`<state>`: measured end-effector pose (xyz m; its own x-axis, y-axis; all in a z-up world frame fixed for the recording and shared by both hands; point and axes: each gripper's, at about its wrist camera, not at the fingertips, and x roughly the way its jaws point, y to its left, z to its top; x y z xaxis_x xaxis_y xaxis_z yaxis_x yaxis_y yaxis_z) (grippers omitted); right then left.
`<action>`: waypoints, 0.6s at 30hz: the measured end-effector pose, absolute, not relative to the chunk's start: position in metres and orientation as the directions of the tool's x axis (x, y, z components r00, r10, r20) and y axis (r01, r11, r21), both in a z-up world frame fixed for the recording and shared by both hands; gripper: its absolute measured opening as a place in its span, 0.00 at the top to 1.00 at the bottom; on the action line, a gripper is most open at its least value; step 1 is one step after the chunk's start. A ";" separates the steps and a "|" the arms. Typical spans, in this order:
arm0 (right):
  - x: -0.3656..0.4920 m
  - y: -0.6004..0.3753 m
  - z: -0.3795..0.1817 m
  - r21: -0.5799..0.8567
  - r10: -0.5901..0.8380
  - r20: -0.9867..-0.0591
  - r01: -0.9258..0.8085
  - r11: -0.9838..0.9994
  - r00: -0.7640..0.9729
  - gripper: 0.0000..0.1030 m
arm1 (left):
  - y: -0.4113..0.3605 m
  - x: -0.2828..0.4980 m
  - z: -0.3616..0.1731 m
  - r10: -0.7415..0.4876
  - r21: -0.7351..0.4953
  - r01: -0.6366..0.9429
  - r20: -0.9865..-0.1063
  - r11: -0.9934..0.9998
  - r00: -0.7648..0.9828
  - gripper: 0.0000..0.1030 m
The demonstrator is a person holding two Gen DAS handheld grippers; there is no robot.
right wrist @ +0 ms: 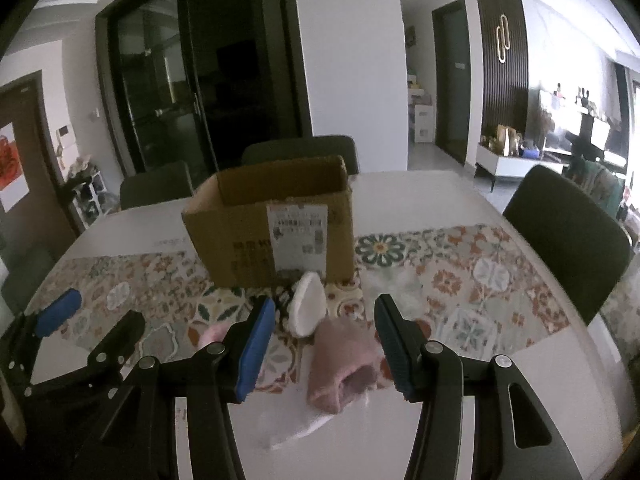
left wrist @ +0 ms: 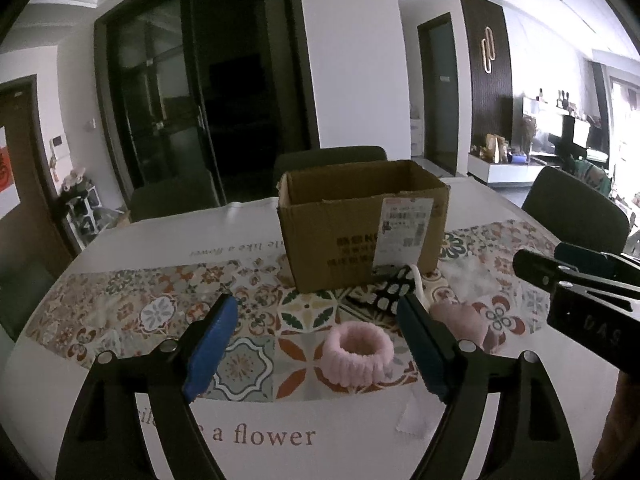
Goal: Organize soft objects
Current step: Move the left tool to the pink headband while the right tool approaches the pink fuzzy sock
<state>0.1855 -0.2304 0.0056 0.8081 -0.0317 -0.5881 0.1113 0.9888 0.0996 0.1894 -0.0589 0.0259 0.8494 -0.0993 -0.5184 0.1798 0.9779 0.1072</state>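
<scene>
The left gripper (left wrist: 316, 344), jaws apart and empty, is framing a pink ring-shaped band (left wrist: 357, 352) lying on the patterned runner (left wrist: 120, 300) before the cardboard box (left wrist: 360, 232). The right gripper (right wrist: 324, 344), also parted, is hovering over a limp pink sock (right wrist: 340, 364). Both are looking light and compressible; pinching across the band's wall or the sock's middle should be holding.

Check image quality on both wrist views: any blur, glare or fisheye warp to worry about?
Left wrist: sharp on the pink scrunchie and cardboard box; window at far right blown out; table edge bows strongly. Right wrist: softer, with the pink sock and the tablecloth pattern smeared; same window glare at right; dark doorway behind holds little detail in both.
</scene>
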 end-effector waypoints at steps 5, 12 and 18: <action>0.177 -0.231 -0.011 0.121 -0.030 -0.603 0.128 0.984 0.797 0.48 | -0.062 0.182 0.015 -0.106 0.104 0.188 -0.526 0.977 0.844 0.18; 0.171 -0.235 -0.032 0.135 -0.023 -0.632 0.140 0.981 0.775 0.48 | -0.065 0.178 0.000 -0.133 0.078 0.210 -0.555 0.975 0.821 0.18; 0.171 -0.234 -0.049 0.159 0.000 -0.658 0.139 0.977 0.753 0.48 | -0.065 0.178 -0.017 -0.144 0.059 0.218 -0.582 0.974 0.800 0.18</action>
<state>0.1713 -0.2344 -0.0493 0.7533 -0.0003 -0.6576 0.1391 0.9774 0.1589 0.1784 -0.0647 -0.0173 0.8004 -0.1441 -0.5819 0.2182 0.9741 0.0589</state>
